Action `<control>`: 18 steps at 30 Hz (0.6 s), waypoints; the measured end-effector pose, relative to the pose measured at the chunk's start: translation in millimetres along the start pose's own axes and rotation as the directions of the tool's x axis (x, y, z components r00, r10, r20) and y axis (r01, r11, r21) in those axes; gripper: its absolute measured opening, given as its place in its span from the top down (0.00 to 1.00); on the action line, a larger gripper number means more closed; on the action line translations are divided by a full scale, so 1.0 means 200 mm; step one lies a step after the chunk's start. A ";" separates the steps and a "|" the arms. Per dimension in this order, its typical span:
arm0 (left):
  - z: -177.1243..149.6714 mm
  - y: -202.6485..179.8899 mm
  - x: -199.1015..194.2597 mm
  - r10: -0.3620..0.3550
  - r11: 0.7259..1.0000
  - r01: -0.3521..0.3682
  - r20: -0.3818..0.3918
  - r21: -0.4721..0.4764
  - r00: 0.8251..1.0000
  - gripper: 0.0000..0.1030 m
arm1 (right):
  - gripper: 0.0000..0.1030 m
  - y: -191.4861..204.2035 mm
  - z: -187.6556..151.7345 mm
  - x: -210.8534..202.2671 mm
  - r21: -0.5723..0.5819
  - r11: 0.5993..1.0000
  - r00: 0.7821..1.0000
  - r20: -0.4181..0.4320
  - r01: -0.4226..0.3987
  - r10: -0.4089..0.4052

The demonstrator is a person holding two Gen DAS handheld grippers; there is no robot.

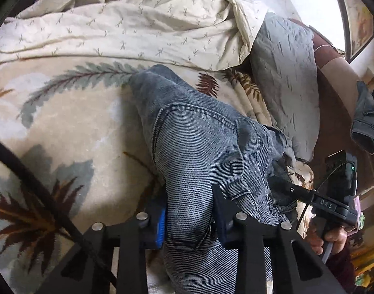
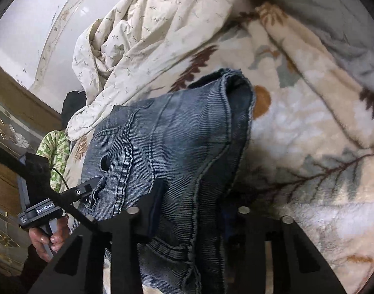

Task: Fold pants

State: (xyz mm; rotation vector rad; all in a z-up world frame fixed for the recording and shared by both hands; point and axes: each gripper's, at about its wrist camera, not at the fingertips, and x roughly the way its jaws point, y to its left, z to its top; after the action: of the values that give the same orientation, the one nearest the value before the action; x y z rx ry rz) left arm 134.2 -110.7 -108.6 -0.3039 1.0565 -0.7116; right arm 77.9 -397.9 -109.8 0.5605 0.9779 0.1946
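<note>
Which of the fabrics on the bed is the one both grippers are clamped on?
The blue denim pants. The left gripper and right gripper both pinch them, unlike the leaf-print blanket underneath, the cream sprig-print sheet behind, or the grey quilted pillow.

A: What do the two grippers look like?
B: The left gripper (image 1: 190, 223) is black, with silver round pins and a blue pad.
A: And the other one?
B: The right gripper (image 2: 189, 210) is black, with matching pins and a trailing black cable (image 2: 64, 202).

Ribbed faded denim pants (image 1: 199, 147) lie on a fuzzy blanket (image 1: 71, 127) (matt, leaf-patterned).
</note>
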 end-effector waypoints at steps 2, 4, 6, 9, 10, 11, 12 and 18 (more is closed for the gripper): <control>0.01 -0.02 -0.04 -0.002 1.000 0.002 0.011 0.008 1.000 0.69 | 0.73 0.01 0.00 -0.02 0.002 1.000 1.000 0.009 0.015 -0.015; 0.03 -0.05 -0.09 0.005 1.000 -0.006 0.031 0.021 0.999 0.70 | 0.76 0.03 0.01 -0.06 -0.004 1.000 1.000 0.017 0.024 -0.024; 0.05 -0.06 -0.17 0.010 1.000 -0.011 0.058 0.028 0.998 0.70 | 0.82 0.09 0.01 -0.09 -0.023 1.000 0.999 0.032 0.010 -0.010; 0.07 -0.08 -0.30 0.011 0.999 -0.014 0.111 0.030 0.994 0.70 | 0.82 0.19 0.01 -0.13 -0.068 0.997 0.999 0.052 0.020 -0.016; 0.08 -0.08 -0.34 0.016 0.999 -0.021 0.128 0.035 0.992 0.70 | 0.82 0.24 0.00 -0.14 -0.089 0.996 0.998 0.068 0.026 -0.020; 0.08 -0.08 -0.38 0.021 0.999 -0.027 0.142 0.041 0.990 0.70 | 0.82 0.28 0.00 -0.16 -0.100 0.995 0.997 0.081 0.022 -0.014; 0.08 -0.09 -0.43 0.025 0.998 -0.033 0.159 0.045 0.987 0.70 | 0.82 0.31 0.01 -0.17 -0.108 0.994 0.996 0.093 0.012 -0.002; 0.10 -0.06 -0.70 0.067 0.996 -0.082 0.258 0.044 0.964 0.70 | 0.82 0.53 0.04 -0.23 -0.140 0.989 0.983 0.165 -0.052 0.075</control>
State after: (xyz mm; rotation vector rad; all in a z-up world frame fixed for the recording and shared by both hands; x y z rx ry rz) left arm 105.0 -28.4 2.2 -0.2988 0.7972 -0.6140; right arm 68.7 -329.6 -16.4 0.4759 0.7750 0.2637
